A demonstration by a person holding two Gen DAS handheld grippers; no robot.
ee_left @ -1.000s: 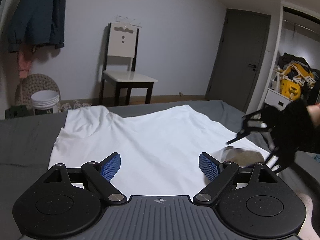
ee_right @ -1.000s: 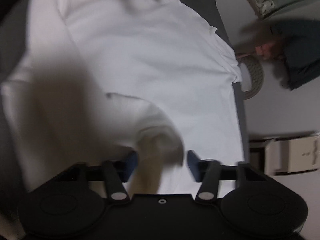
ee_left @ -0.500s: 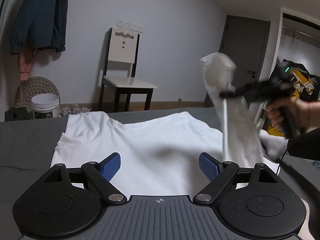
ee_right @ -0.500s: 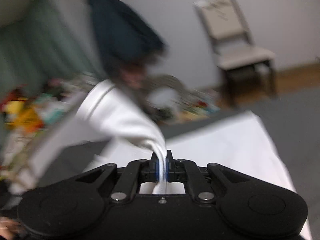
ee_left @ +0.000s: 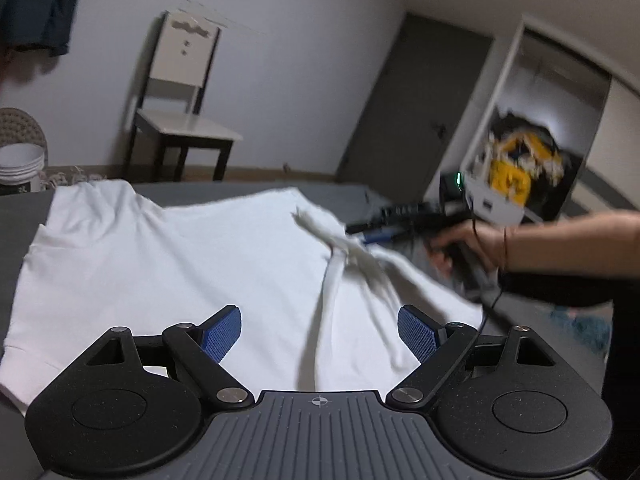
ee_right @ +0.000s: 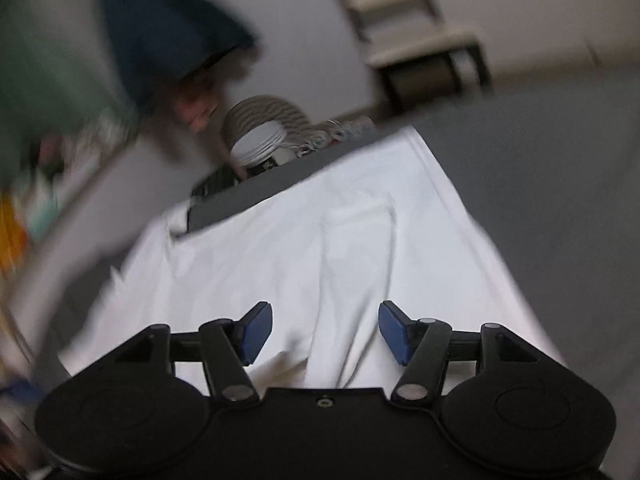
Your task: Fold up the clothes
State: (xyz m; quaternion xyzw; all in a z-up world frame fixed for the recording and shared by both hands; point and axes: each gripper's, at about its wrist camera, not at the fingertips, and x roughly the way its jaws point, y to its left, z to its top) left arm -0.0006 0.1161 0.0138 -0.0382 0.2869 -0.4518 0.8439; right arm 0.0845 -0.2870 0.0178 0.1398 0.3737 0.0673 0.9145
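Surface: grey bed [ee_left: 24,216], white T-shirt [ee_left: 180,264] spread flat.
Left gripper [ee_left: 320,332]: jaws wide apart, empty.
Right gripper [ee_right: 325,332]: jaws wide apart, empty, over sleeve fold [ee_left: 340,252].

Left black two-finger gripper with blue ribbed pads [ee_left: 319,334]: fingers [ee_left: 221,333] spread wide apart, nothing between them, body held low and level, pointing forward. Right black two-finger gripper with blue pads [ee_right: 325,334]: fingers [ee_right: 394,337] likewise parted and empty in its own wrist view, tilted downward. In the left wrist view the person's bare right hand [ee_left: 466,250] grips the right gripper's handle, forearm reaching in from the right edge, the tool blurred.
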